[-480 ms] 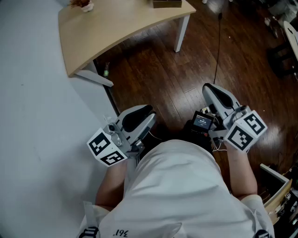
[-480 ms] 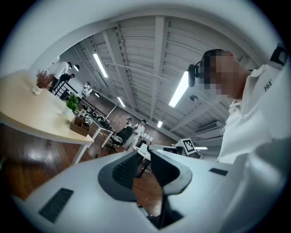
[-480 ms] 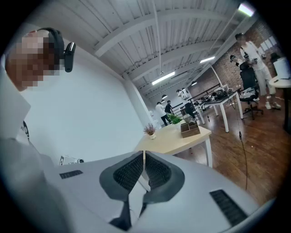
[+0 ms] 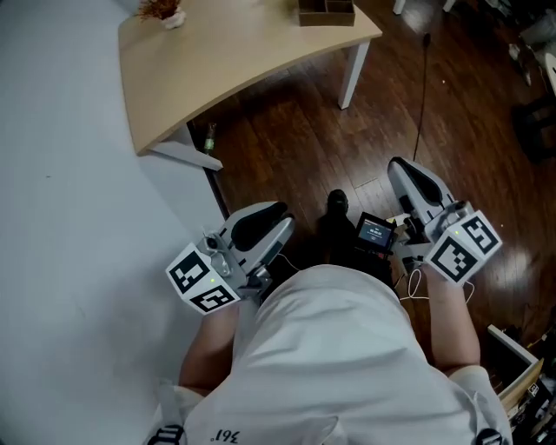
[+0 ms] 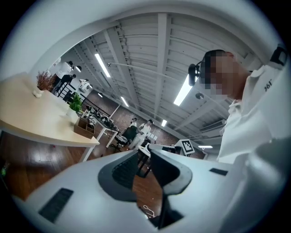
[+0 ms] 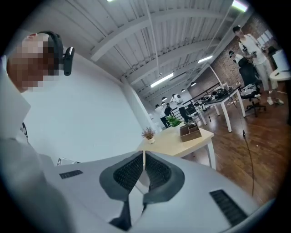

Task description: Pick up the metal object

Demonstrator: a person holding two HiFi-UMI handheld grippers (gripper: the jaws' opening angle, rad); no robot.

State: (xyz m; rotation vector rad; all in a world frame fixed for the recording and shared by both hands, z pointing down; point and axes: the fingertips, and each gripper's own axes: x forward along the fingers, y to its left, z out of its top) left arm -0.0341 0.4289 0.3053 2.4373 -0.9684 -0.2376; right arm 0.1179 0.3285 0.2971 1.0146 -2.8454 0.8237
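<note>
No metal object can be made out in any view. In the head view I hold both grippers close to my body, above a dark wooden floor. My left gripper [image 4: 282, 217] points level; its jaws stand apart with only floor showing between them in the left gripper view [image 5: 144, 152]. My right gripper [image 4: 395, 165] points slightly down. Its jaws meet at the tips in the right gripper view [image 6: 144, 154], with nothing between them. A pale wooden table [image 4: 234, 52] stands ahead, carrying a wooden box [image 4: 326, 12] and a small dried plant [image 4: 161, 10].
A white wall [image 4: 69, 261] runs along the left. A bottle [image 4: 209, 137] stands on the floor under the table. A black device with a lit screen [image 4: 375, 231] hangs at my waist, above my shoe [image 4: 337, 202]. A cable [image 4: 421, 96] crosses the floor. People and desks stand far off.
The table and floor have shifted right and down in the head view, and a shoe has come into sight ahead of my body. Both grippers keep about the same places.
</note>
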